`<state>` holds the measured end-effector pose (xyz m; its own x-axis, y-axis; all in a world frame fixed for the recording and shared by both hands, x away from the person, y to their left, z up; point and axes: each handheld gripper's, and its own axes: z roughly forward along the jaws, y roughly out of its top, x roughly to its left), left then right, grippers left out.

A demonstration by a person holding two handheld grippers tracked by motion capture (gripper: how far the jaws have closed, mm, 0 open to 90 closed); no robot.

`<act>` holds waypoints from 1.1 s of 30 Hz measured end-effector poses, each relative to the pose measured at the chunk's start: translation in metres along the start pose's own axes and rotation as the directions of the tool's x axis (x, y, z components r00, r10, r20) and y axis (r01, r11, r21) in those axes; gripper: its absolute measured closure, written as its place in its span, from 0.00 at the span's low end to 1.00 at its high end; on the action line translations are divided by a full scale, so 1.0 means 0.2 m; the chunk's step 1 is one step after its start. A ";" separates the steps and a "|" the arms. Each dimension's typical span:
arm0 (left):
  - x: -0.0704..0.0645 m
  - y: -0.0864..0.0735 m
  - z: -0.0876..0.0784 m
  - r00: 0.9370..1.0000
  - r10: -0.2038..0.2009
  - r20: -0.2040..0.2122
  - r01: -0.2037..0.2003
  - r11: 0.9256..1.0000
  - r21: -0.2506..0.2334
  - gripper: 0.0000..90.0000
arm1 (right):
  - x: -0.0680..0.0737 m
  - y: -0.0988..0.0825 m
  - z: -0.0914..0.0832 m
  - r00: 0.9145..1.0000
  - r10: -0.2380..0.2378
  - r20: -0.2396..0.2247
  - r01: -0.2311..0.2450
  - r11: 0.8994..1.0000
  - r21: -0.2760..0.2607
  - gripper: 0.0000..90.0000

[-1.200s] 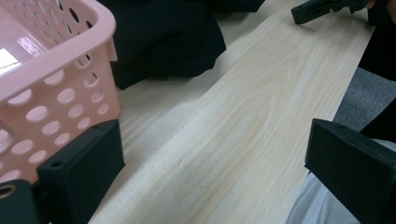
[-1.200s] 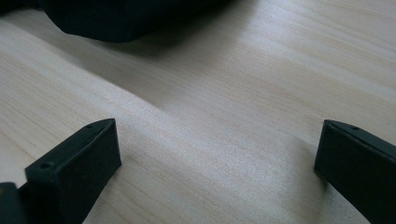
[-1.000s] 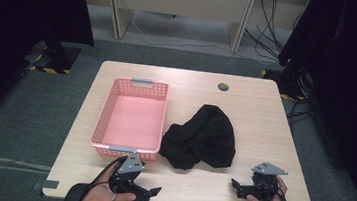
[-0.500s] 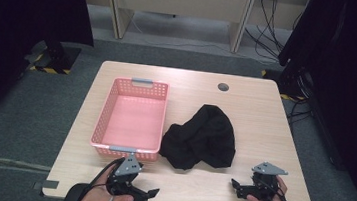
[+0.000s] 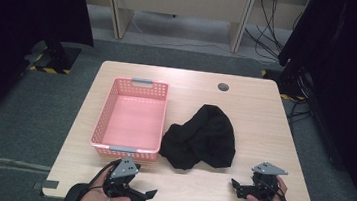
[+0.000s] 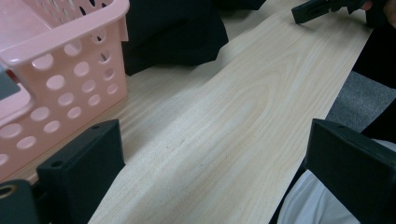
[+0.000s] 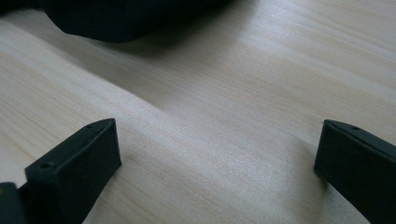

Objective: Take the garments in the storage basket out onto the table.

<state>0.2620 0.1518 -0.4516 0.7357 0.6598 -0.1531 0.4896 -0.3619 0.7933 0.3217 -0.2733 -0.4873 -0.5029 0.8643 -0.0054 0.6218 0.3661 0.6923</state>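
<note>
Both claws sit wide open and empty at the near edge; the left claw (image 5: 144, 195) has only nudged a bit, the right claw (image 5: 239, 186) hasn't budged. Black cloth (image 5: 201, 138) lies mid-bench, untouched, right of the pink basket (image 5: 110, 104), so grabbing hasn't started.

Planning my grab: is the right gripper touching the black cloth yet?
Apart. The high view shows bare table between the right gripper and the black cloth.

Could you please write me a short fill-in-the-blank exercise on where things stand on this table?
1. The pink basket holds ____.
2. The black cloth lies on the table to the ____ of the basket in the high view.
3. The jaws of the left gripper and the right gripper stand ____.

Missing words: nothing; right; open
</note>
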 end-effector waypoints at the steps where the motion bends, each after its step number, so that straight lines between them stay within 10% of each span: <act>1: 0.00 0.00 0.00 1.000 0.001 -0.001 -0.001 1.000 -0.001 0.04 | 0.00 0.00 0.00 1.000 0.000 0.000 0.000 1.000 0.000 0.00; 33: -0.05 -0.06 -0.04 1.000 0.000 -0.003 0.000 1.000 -0.015 0.04 | 0.00 0.00 0.00 1.000 -0.001 0.000 0.001 1.000 0.001 0.00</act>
<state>0.2449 0.1547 -0.4543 0.7344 0.6617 -0.1511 0.4821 -0.3519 0.8023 0.3217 -0.2733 -0.4873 -0.5033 0.8641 -0.0064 0.6216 0.3672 0.6920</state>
